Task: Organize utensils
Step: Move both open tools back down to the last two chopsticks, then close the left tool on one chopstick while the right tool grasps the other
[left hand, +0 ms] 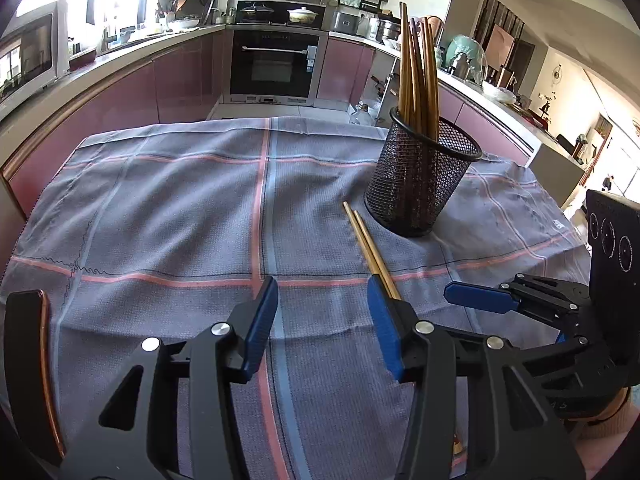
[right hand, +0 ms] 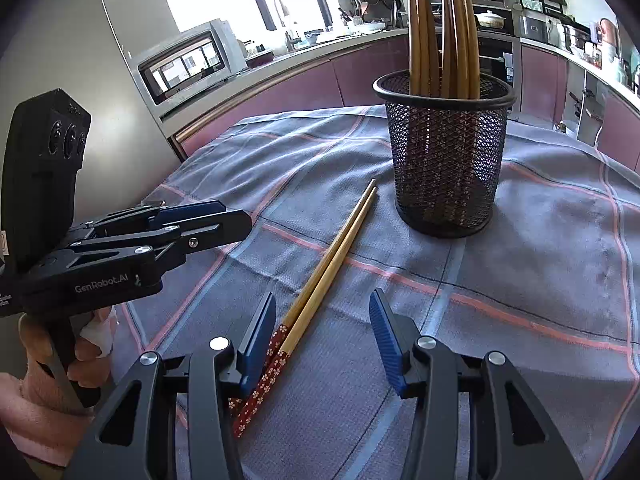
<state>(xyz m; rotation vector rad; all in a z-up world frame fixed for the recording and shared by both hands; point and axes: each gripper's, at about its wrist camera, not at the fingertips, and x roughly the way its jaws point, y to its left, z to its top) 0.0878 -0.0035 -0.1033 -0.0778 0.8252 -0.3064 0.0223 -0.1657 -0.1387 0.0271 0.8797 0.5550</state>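
A pair of light wooden chopsticks (right hand: 332, 256) with red flower-patterned ends (right hand: 260, 384) lies flat on the checked cloth (right hand: 520, 264), just in front of a black mesh cup (right hand: 446, 160). Several brown chopsticks (right hand: 444, 32) stand upright in the cup. My right gripper (right hand: 322, 332) is open low over the patterned ends, which lie by its left finger; the pads do not press on them. My left gripper (left hand: 324, 320) is open, with the same pair (left hand: 368, 248) running under its right finger, and nothing is between its pads. The mesh cup (left hand: 420, 176) stands beyond.
In the right wrist view the left gripper (right hand: 236, 214) is close by on the left, held by a hand (right hand: 80, 356). One of the right gripper's fingers (left hand: 476, 298) shows at the right of the left wrist view. Kitchen counters (left hand: 120, 52) and an oven (left hand: 276, 64) stand behind the table.
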